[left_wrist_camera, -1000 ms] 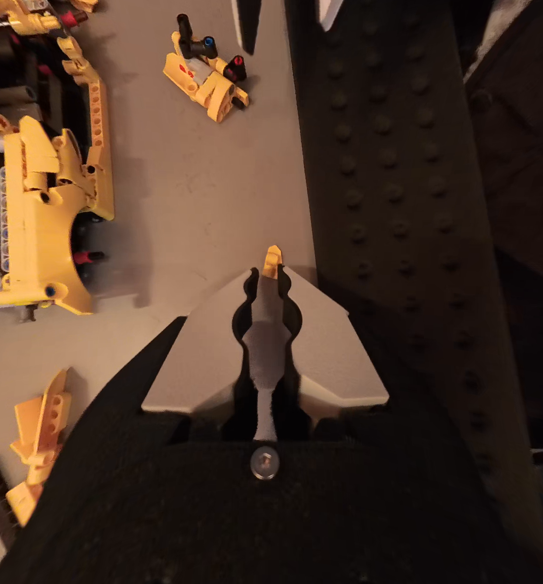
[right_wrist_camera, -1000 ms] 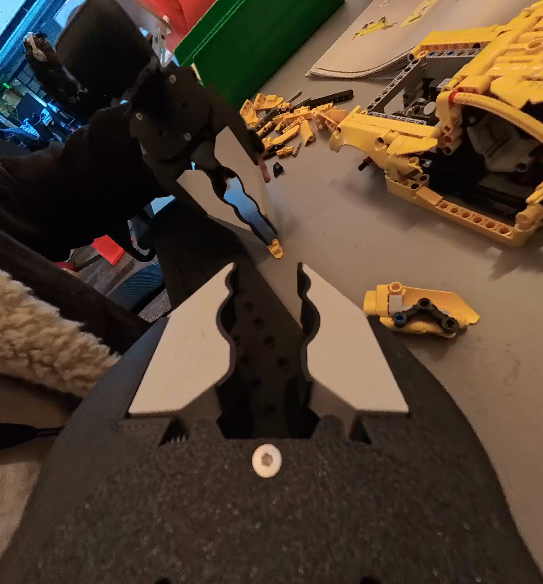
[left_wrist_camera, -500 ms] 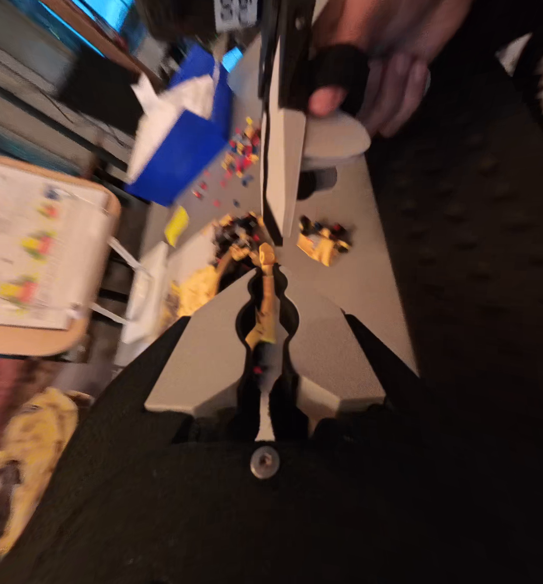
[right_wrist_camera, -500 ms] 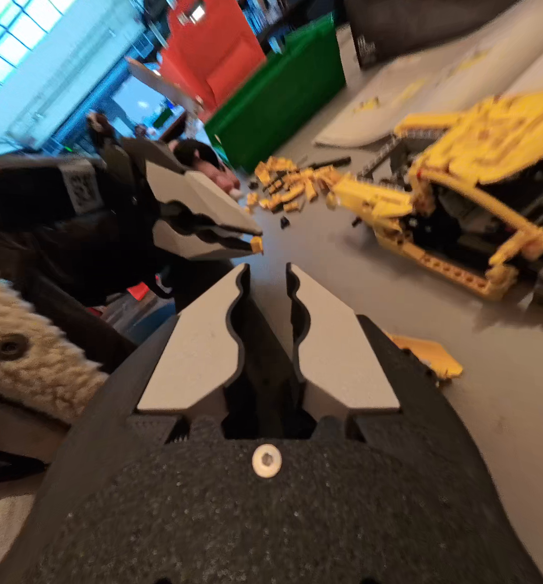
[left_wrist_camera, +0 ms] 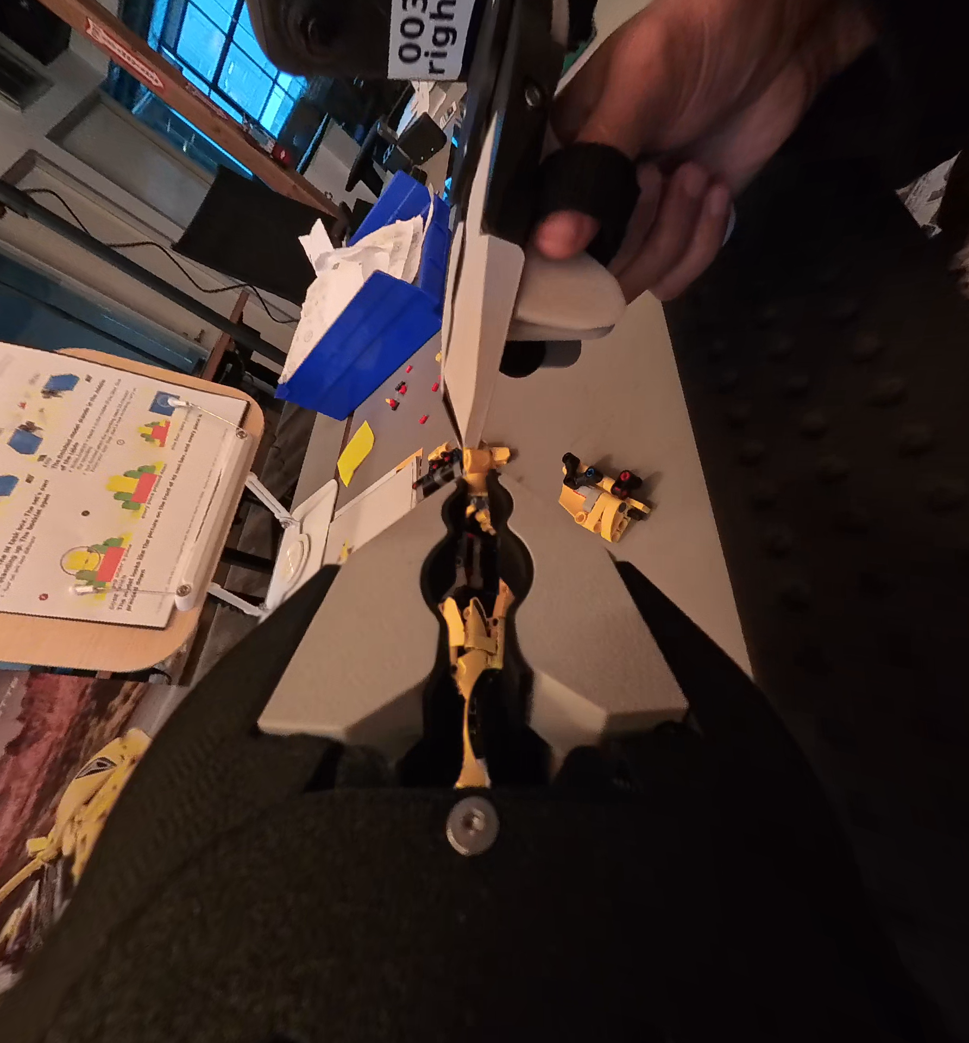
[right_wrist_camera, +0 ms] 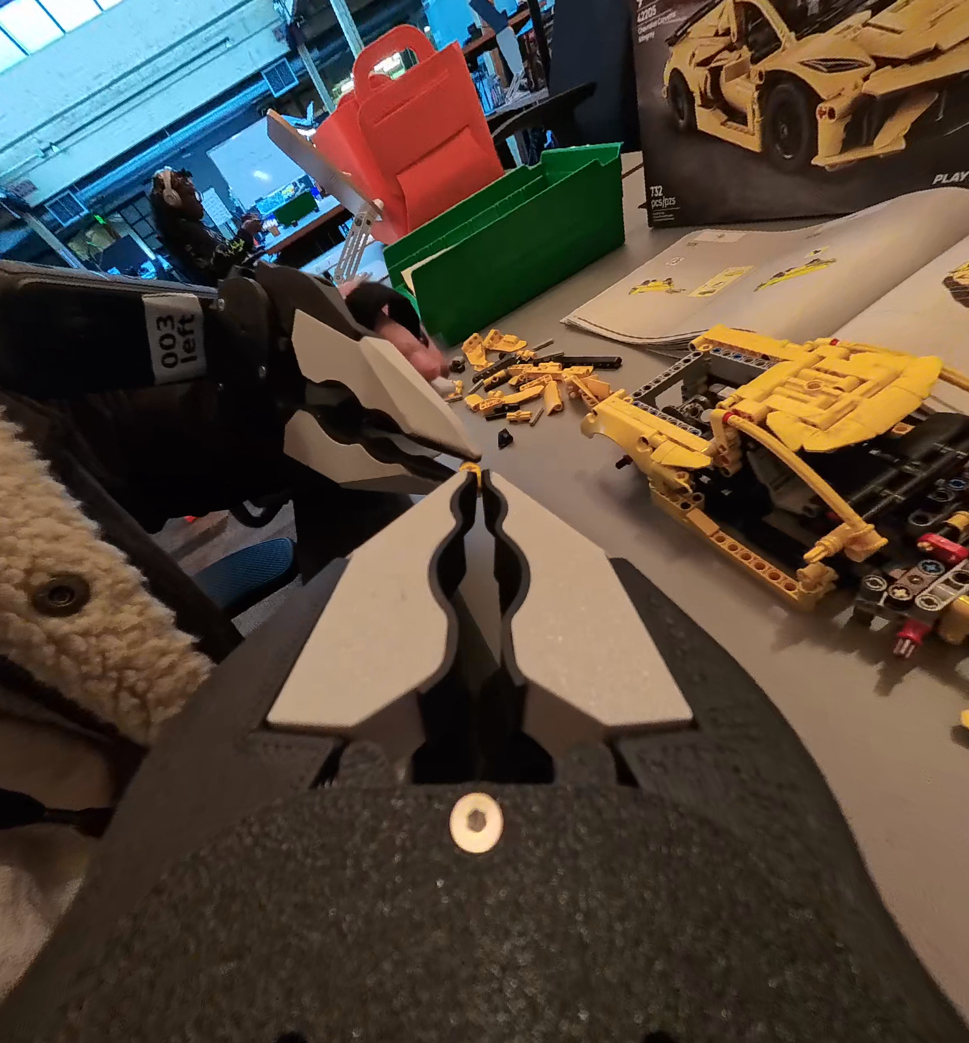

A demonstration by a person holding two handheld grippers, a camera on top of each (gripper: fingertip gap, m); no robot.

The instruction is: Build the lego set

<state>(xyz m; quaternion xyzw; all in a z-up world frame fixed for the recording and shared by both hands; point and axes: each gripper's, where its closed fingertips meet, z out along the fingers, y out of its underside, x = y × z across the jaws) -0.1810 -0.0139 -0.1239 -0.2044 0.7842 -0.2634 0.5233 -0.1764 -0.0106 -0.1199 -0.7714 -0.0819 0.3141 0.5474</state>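
My left gripper (left_wrist_camera: 474, 480) is shut on a small yellow lego piece (left_wrist_camera: 478, 461) and holds it in the air above the table. My right gripper (right_wrist_camera: 474, 482) meets it tip to tip, with its jaws closed on the same small yellow piece (right_wrist_camera: 472, 468). In the left wrist view the right gripper (left_wrist_camera: 465, 437) comes down from above, held by a hand (left_wrist_camera: 668, 141). The part-built yellow car (right_wrist_camera: 781, 429) lies on the grey table (right_wrist_camera: 584, 525) to the right. A small yellow sub-assembly (left_wrist_camera: 603, 499) lies on the table near the grippers.
A pile of loose yellow and black pieces (right_wrist_camera: 527, 378) lies before a green bin (right_wrist_camera: 505, 254). An open instruction booklet (right_wrist_camera: 753, 282) and the set's box (right_wrist_camera: 809, 101) are behind the car. A blue bin (left_wrist_camera: 369, 333) and a sheet on a stand (left_wrist_camera: 93, 480) are farther off.
My left gripper lifted the yellow piece off the table and turned level. My right gripper rose to meet it and went from open to closed on the piece.
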